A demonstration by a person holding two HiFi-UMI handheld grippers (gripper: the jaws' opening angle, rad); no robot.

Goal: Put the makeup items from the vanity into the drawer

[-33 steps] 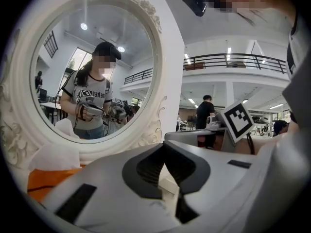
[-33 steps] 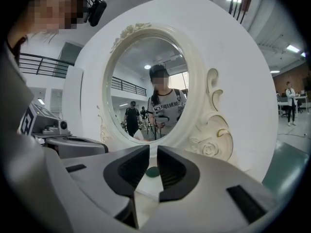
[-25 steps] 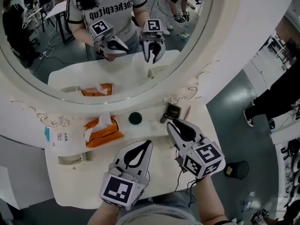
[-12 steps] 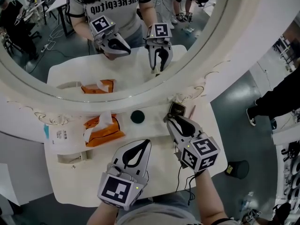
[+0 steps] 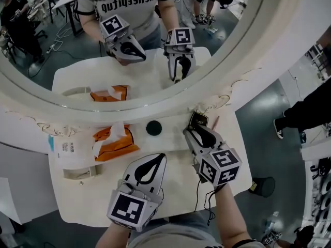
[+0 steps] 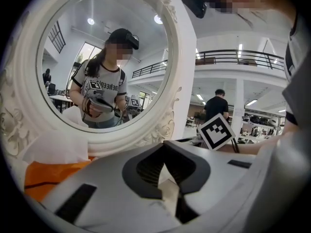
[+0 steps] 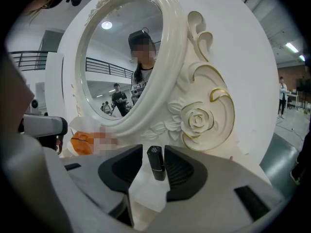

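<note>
**Right tongs set round lipstick, grip not yet made**

Step in hand: the approach for the first pick-up. The right gripper [image 5: 188, 133] lies low over the vanity top [image 5: 88, 200] at centre right of the head view, tips toward the mirror frame [image 5: 155, 112]. Its jaws have just been opening and stand wide. In the right gripper view a black lipstick tube [image 7: 155, 162] stands upright between them, a narrow gap showing on each side; the pads are not pressing on it.

The left gripper [image 5: 163, 157] rests at lower centre, tips together, nothing between them.

Other makeup items on the top: a round dark compact [image 5: 153, 127] at centre, a square black-and-gold case [image 5: 199, 119] just beyond the right gripper, and a slim pink pencil [image 5: 215, 122] beside that case. An orange tissue pack [image 5: 115, 144] lies at left centre. No open drawer shows in any view.

Judgement: the task is barely begun. The next move calls for closing squarely on the tube without tipping it, then lifting clear; a drawer will need opening, likely by the free left gripper.
</note>
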